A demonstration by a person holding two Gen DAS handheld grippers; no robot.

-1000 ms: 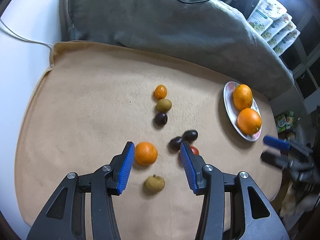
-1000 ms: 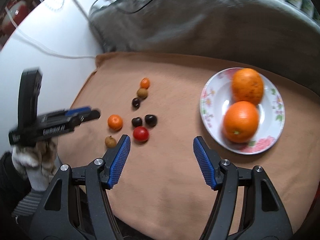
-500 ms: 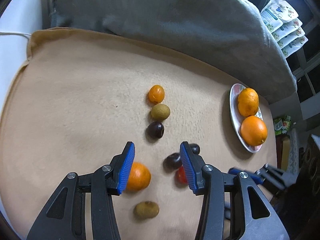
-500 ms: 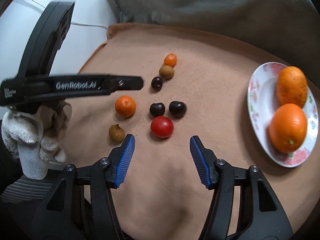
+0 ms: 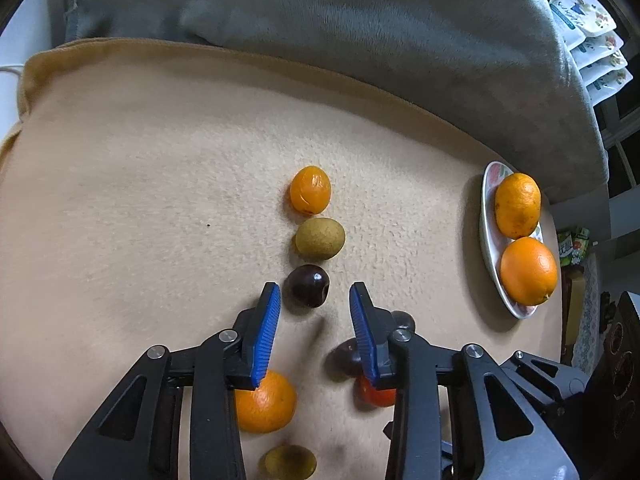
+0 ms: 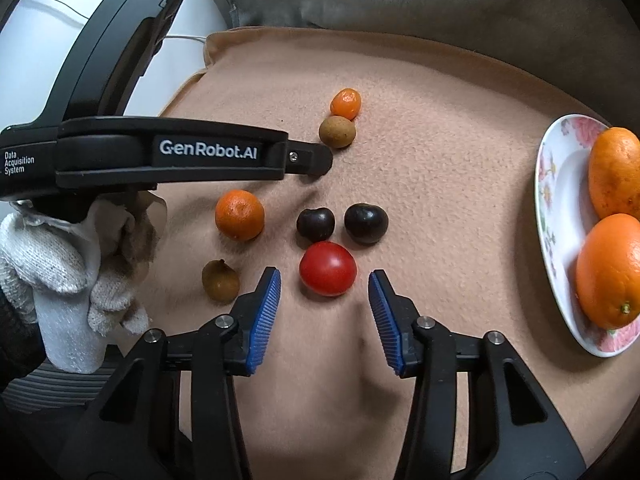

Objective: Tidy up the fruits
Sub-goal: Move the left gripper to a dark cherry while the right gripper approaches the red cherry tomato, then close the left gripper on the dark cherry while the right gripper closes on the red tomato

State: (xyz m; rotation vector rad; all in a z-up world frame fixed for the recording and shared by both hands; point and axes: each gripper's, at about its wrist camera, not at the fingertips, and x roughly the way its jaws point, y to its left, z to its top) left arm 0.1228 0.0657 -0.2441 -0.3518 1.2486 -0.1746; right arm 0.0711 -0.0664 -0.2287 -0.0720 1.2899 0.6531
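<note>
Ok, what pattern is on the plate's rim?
Pink flowers on white, around the plate rim; clearest in the right wrist view.

"GenRobot.AI" and "Data Acquisition System" on left gripper (image 6: pixel 316 162) body

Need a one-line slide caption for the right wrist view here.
Right gripper, jaws open and just closing, frames a red tomato on the tan blanket; two oranges sit on the floral plate.

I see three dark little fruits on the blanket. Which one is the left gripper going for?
The dark fruit alone at the near end of the column under the green fruit. It sits just beyond the left gripper tips; the other two lie side by side to the right.
</note>
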